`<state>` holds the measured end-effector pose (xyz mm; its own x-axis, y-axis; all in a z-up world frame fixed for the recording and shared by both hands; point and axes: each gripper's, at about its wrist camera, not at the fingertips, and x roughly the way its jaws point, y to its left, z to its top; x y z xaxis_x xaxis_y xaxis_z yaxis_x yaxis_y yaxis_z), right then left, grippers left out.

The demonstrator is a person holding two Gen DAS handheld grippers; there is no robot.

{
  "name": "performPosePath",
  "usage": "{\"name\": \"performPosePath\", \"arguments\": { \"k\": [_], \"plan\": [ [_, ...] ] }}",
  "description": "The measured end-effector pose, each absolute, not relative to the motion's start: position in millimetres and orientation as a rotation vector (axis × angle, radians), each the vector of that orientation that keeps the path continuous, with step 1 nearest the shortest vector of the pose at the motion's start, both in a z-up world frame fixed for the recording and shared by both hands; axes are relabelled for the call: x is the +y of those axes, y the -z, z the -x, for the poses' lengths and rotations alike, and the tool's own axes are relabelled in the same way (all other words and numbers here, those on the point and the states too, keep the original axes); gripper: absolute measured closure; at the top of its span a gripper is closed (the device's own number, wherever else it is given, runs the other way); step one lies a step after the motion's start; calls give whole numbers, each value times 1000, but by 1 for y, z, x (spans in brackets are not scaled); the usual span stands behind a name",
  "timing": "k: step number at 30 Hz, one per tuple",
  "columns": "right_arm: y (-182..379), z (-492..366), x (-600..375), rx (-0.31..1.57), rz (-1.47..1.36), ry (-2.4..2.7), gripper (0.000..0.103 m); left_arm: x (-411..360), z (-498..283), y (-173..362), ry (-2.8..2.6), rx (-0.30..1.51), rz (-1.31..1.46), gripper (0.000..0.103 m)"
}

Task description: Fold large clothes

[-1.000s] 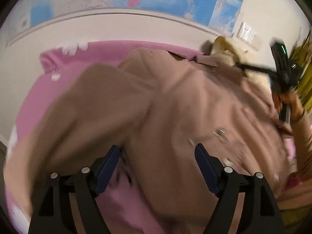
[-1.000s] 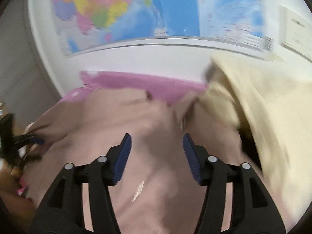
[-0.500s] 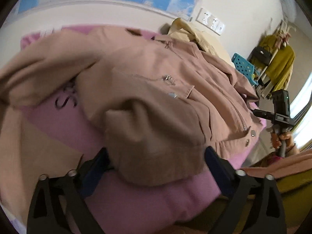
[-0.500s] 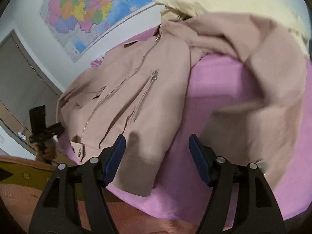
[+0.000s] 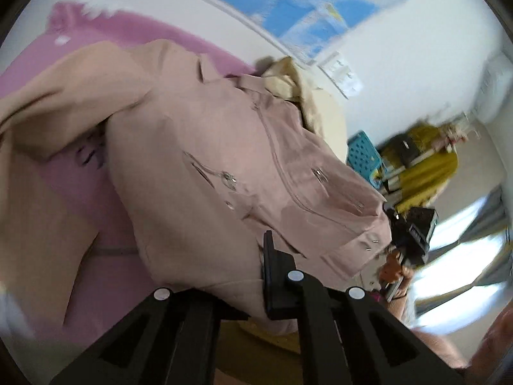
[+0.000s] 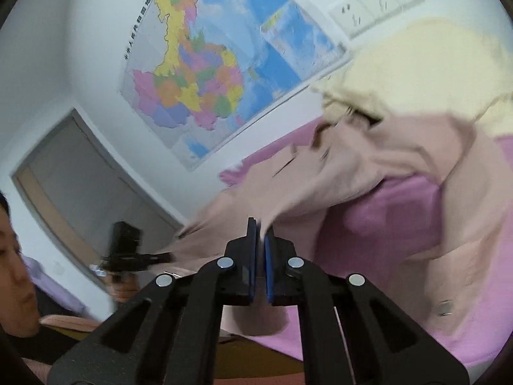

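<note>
The wall map (image 6: 205, 64) bears a Chinese title, too blurred to read.

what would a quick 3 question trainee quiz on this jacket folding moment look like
1. True or false: the right claw is wide open and clear of the fabric.
2. Multiple choice: what lies at the pink jacket collar end, near the wall? A) a cream garment B) a striped towel C) a pair of jeans
3. Fill in: the jacket lies on a ____ coloured sheet.

Key:
1. False. Its jaws are pressed together on an edge of the pink jacket.
2. A.
3. Pink. The left claw also looks closed on the jacket hem, though fabric hides one of its fingers.
</note>
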<state>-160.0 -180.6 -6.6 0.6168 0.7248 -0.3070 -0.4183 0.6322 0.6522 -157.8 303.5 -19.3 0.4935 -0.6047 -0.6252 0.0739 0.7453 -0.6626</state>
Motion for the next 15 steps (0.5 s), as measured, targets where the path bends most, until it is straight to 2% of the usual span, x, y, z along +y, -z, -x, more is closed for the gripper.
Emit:
{"name": "performPosePath", "arguments": {
  "k": [1,7,11,12,13,14,15],
  "plan": [
    [11,158,-181,623,-554,-679,99,306,159,24,404,1010,623,93],
    [84,142,-180,871,-519,-513,98,302,150,91,189,1182,491,87],
    [80,146,-177,831,-462,-494,95,296,149,83,187,1131,407,86],
    [76,146,-174,811,-438,-498,86,293,152,74,195,1101,370,86],
    [67,144,-169,783,-408,-499,69,287,155,62,203,1060,318,85],
    [62,144,-165,764,-384,-496,60,282,158,51,217,1023,275,84],
    [58,140,-159,750,-359,-497,53,276,164,41,245,979,240,76]
  ]
}}
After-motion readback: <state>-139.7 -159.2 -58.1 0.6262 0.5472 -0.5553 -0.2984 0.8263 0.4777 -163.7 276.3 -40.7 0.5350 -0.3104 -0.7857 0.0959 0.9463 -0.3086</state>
